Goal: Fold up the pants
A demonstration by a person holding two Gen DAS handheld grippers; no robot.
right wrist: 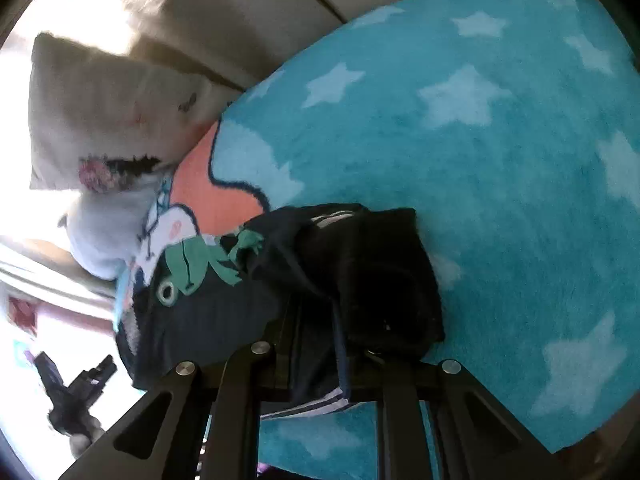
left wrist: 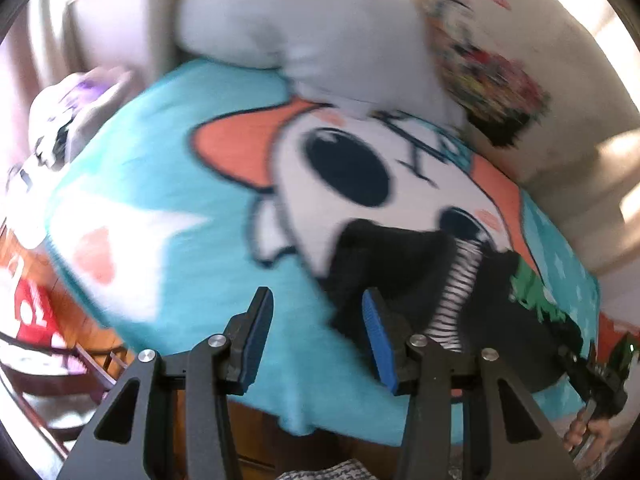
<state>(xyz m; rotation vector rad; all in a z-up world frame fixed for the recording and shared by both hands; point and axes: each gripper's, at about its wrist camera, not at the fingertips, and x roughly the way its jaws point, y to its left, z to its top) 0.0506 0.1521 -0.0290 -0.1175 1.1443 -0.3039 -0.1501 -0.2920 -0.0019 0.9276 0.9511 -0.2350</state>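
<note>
My left fingers [left wrist: 316, 336] stand released over the turquoise plush blanket with a cartoon face [left wrist: 180, 184] on the bed, nothing between the blue pads. My right fingers [right wrist: 320, 344] are buried in dark folds, clenched on the navy pants with a green frog print [right wrist: 224, 304], which lie bunched near the blanket's front edge, below a pale pillow [left wrist: 304, 24].

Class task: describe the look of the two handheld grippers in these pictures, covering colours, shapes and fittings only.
The left gripper is matte black, with angular linkage arms cut with triangular holes and joined by round silver bolts. Its fingers carry ribbed blue pads. The right gripper has the same black arms and silver bolts; its pads are hidden by dark cloth. No cables, markings or sleeves show.
</note>
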